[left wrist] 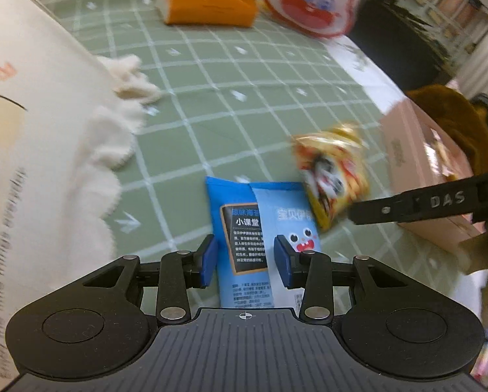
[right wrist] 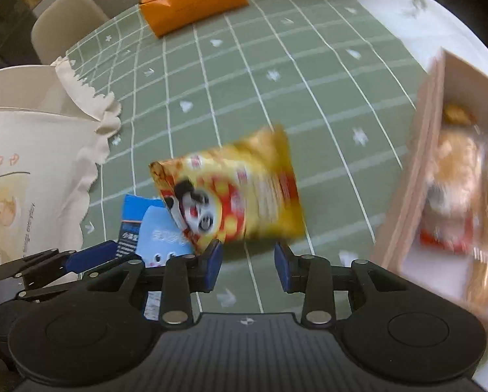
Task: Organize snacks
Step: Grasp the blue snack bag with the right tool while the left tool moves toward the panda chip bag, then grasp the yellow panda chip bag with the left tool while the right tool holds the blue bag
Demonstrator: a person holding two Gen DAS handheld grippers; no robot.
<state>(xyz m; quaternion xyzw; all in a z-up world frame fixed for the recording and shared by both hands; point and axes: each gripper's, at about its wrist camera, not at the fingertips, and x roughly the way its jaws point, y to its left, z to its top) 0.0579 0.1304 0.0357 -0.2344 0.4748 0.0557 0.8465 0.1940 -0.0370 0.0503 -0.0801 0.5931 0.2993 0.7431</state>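
At the left edge of the green grid-clothed table (left wrist: 244, 81), a cream fabric tote bag with a frilled rim (left wrist: 48, 130) is seen; its contents are not shown.

Just right of it, 2 blue foil snack packets (left wrist: 244, 225) lie overlapped between the part-spread pads of the left gripper (left wrist: 245, 258). Whether they are pinched cannot be told.

A yellow foil panda-print snack packet (right wrist: 231, 189), blurred, overlaps the blue pair near the table's middle. It is just ahead of the right gripper (right wrist: 248, 261), whose pads stand apart with nothing between them.

At the right edge, an open pink cardboard box (right wrist: 417, 176) already holds several wrapped snacks (right wrist: 453, 170).

The task is judged partly done: 3 packets remain unsorted.
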